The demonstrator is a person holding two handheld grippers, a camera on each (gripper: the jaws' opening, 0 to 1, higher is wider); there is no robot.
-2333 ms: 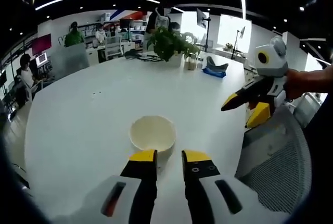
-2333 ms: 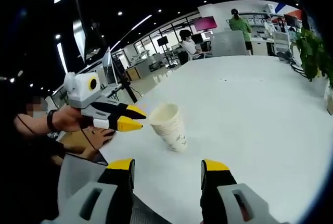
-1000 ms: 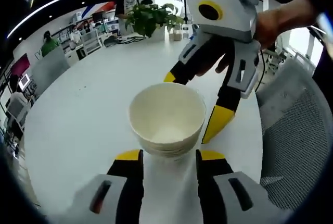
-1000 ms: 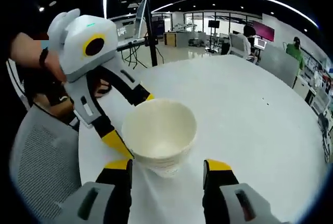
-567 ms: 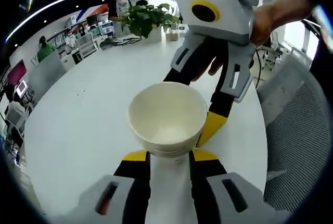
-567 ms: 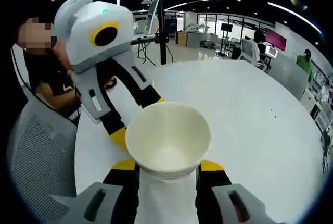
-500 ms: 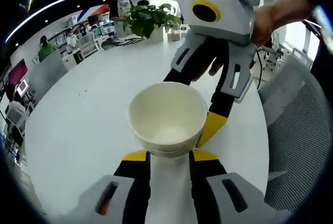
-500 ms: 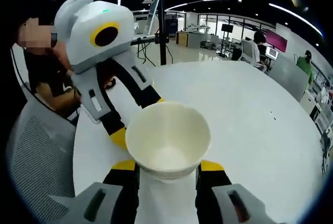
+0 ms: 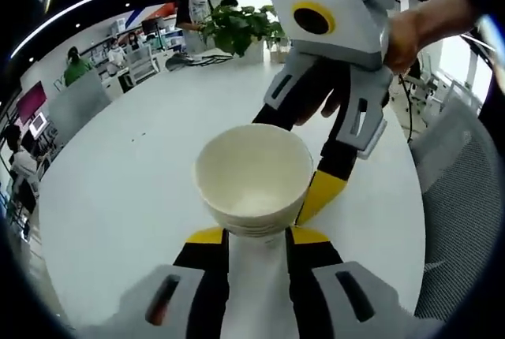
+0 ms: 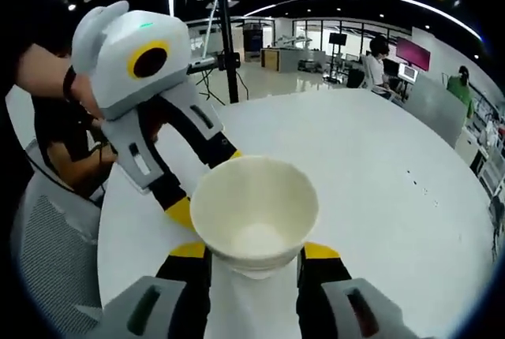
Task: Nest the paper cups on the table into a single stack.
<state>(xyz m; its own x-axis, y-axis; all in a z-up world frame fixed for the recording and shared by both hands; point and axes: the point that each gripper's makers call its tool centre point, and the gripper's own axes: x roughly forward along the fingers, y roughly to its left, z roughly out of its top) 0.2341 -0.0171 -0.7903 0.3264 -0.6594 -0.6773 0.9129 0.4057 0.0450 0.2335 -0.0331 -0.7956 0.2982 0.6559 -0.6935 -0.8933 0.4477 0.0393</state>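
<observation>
Both grippers clamp one stack of nested paper cups (image 9: pixel 252 181) from opposite sides, near the table's edge beside a mesh chair (image 9: pixel 458 221)

In the left gripper view the left gripper (image 9: pixel 254 235) has its yellow-tipped jaws pressed against the lower wall of the stack, one on each side. The stack's open mouth faces the camera, and several rims show packed tight below the top rim. The right gripper (image 9: pixel 296 162) reaches in from the upper right, held in a hand (image 9: pixel 414 27); one yellow tip touches the stack's right side, and the other jaw passes behind the rim on the far side.

In the right gripper view the right gripper (image 10: pixel 254 251) likewise has both jaws closed against the stack (image 10: pixel 254 209) just under the rims. The left gripper (image 10: pixel 201 181) comes in from the upper left, one yellow tip against the stack's left side and the other at the back of the rim. A hand with a dark wrist strap (image 10: pixel 75 87) holds it.

The white table (image 9: pixel 118 181) is round and wide. At its far edge stands a potted plant (image 9: pixel 241 27). Beyond the table lie desks, monitors (image 10: pixel 410 54) and several seated or standing people (image 9: pixel 75 67). Whether the stack's base rests on the table or is lifted off it cannot be told, as the jaws hide it
</observation>
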